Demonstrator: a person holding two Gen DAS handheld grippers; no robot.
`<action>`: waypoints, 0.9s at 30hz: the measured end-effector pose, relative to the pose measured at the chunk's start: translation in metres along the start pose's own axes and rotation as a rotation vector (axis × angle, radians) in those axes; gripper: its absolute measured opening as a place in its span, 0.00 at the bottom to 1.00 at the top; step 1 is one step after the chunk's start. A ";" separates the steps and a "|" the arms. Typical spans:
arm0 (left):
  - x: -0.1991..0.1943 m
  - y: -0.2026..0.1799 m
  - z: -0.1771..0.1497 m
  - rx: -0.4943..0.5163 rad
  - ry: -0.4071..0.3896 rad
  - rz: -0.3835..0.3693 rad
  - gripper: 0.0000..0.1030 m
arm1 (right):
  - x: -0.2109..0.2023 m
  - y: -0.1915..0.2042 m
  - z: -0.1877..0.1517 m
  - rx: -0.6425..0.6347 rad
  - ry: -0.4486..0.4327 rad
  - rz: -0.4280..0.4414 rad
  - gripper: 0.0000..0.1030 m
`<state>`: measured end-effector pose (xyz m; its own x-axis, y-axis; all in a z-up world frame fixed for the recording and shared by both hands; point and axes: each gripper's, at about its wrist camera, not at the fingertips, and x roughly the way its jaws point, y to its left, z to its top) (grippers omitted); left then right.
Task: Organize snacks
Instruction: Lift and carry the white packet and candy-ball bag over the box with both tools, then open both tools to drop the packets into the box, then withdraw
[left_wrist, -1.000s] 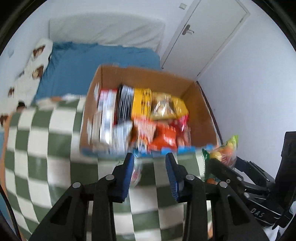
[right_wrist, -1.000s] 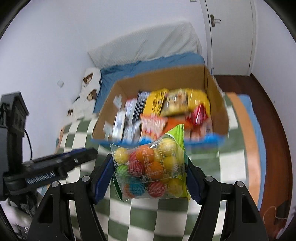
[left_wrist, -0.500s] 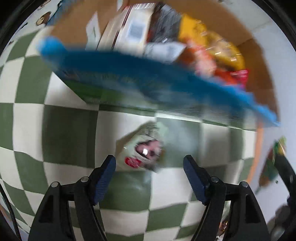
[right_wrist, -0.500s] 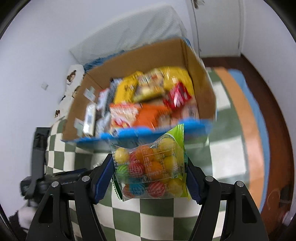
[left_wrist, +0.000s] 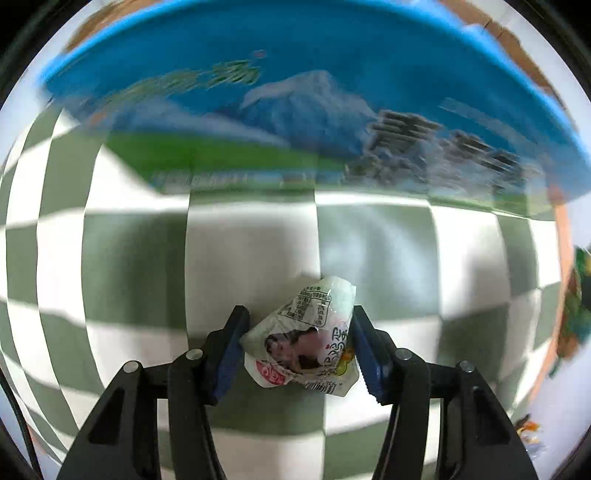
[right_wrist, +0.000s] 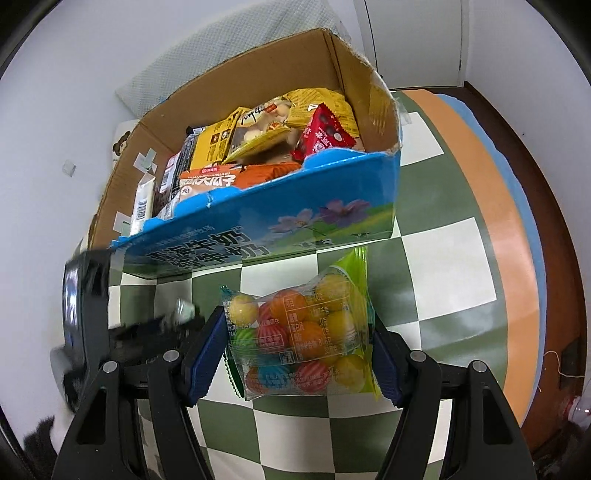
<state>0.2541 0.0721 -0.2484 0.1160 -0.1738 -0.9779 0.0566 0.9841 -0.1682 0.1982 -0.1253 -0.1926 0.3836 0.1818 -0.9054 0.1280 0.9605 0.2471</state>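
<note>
left tongs (left_wrist: 299, 347) pinch a white packet (left_wrist: 304, 341); only right view shows box contents (right_wrist: 258, 147).

Left gripper (left_wrist: 298, 339) closed around a small snack packet (left_wrist: 308, 339) above a checked cloth.

The two blue-padded fingers (left_wrist: 228, 350) press on either side of the crumpled white packet, which bears printed text, a red mark and a dark picture; whether it touches the green-and-white checked cloth (left_wrist: 129, 258) cannot be told. Beyond it, the blurred side of a box (left_wrist: 295, 110) fills the upper field, printed in blue with a snow-capped mountain, a green band and dark characters. At the far right edge, a blurred bag (left_wrist: 576, 317) in green and orange is partly visible.
</note>
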 end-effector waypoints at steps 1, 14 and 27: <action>-0.008 0.000 -0.004 -0.010 -0.003 -0.026 0.51 | -0.002 0.001 0.000 0.000 -0.004 0.006 0.71; -0.164 -0.038 0.087 0.081 -0.228 -0.202 0.51 | -0.080 0.024 0.066 -0.076 -0.126 0.098 0.71; -0.084 -0.041 0.215 0.035 -0.052 -0.086 0.52 | 0.018 0.031 0.191 -0.088 0.036 -0.023 0.71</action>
<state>0.4549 0.0386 -0.1331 0.1609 -0.2603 -0.9520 0.1036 0.9637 -0.2460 0.3835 -0.1327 -0.1354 0.3484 0.1658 -0.9226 0.0551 0.9789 0.1967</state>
